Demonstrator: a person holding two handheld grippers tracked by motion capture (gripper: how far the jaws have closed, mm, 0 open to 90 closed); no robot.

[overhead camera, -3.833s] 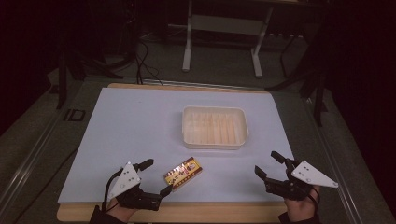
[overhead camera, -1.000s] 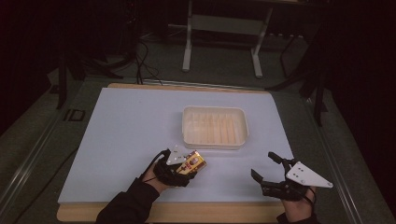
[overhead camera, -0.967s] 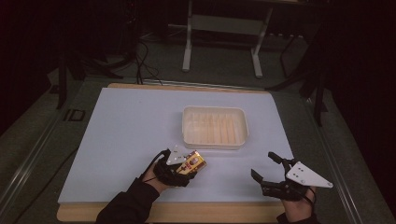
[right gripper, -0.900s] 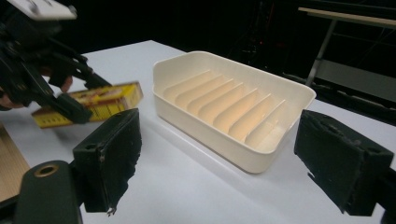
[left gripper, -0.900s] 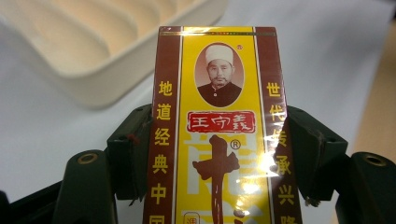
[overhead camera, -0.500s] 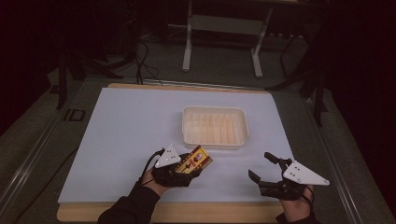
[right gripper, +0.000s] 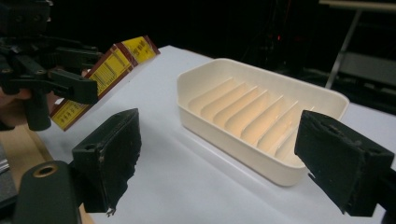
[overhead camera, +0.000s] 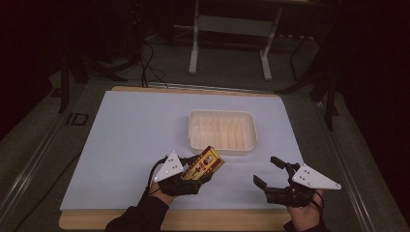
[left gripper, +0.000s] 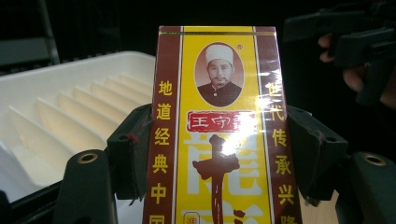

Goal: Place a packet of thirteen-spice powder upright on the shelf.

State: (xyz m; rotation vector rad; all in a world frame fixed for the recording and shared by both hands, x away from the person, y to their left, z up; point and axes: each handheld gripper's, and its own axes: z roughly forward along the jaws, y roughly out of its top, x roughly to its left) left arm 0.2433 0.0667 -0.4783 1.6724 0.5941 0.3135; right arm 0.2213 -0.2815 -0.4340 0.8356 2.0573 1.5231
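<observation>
Low in the frame, our left tongs [overhead camera: 196, 173] clamp the yellow box [overhead camera: 205, 163]; right tongs [overhead camera: 270, 178] gape wide. Next, probably, into the ribbed tray [overhead camera: 222, 131].

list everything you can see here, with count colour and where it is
packet: one, yellow and dark red with printed characters, lifted off the mat, clamped in the left tongs, just in front of the tray
tray: one, cream, ribbed inside, nothing in it, on the mat right of centre
mat: one, pale blue-white, covering the table top
table: one, wood edge showing along the near side
stand: one, grey metal legs, on the floor beyond the table
left tongs: black, shut on the packet
right tongs: black, open, holding nothing, near right of the mat
</observation>
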